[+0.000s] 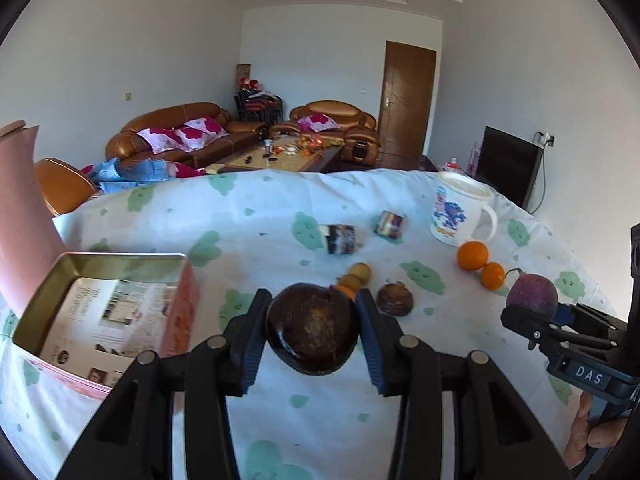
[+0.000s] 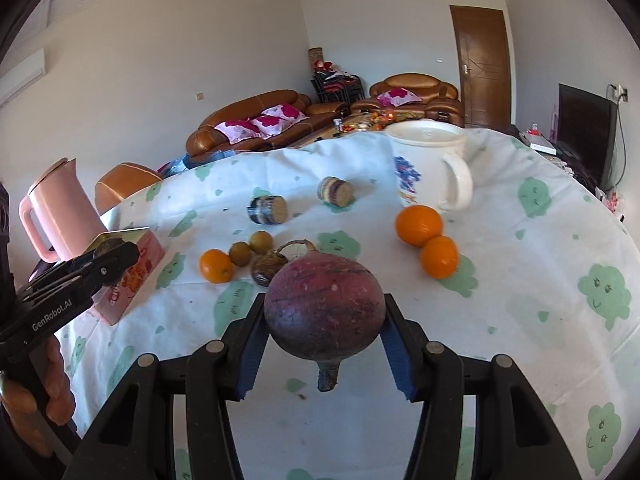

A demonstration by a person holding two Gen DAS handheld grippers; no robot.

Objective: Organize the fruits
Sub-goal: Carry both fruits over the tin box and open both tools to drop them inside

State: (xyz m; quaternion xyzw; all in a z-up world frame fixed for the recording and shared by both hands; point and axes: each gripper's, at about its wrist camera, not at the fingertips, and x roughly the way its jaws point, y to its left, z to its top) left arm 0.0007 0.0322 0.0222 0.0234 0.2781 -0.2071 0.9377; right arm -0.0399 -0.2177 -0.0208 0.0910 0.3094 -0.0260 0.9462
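White walls, brown leather sofas [image 1: 188, 132] and a wooden door [image 1: 406, 100] stood far behind a table [image 1: 280, 408] spread with a white cloth printed with green clouds. At the near edge of the left wrist view, the left tool [image 1: 313, 322] was clenched on a dark brown, bruised fruit [image 1: 312, 330], its blue pads pressing both sides and the fruit raised clear of the cloth. To the right, the right tool [image 2: 325, 332] gripped a round purple-red fruit [image 2: 325, 306], its stub of stem pointing down and its blue pads tight against both flanks; it too hung above the table. A hand [image 2: 28, 396] held the left tool's grip, and another hand [image 1: 592, 436] held the right tool's. Just beyond the left tool lay another dark, wrinkled fruit [image 1: 395, 299], with two small yellowish fruits [image 2: 251, 248] and a small orange [image 2: 216, 266] close beside it. Farther right, two oranges [image 2: 428, 236] rested touching each other near a white mug [image 2: 430, 168] with a blue print, its handle turned right. Two small round jars [image 2: 298, 200] lay on their sides toward the middle of the table, apart from each other. On the near left sat an open pink tin box [image 1: 180, 316] lined with printed paper, no fruit visible inside it, and a pink kettle [image 2: 60, 208] stood behind it at the table's left edge. A dark television [image 2: 584, 132] stood against the far right wall.
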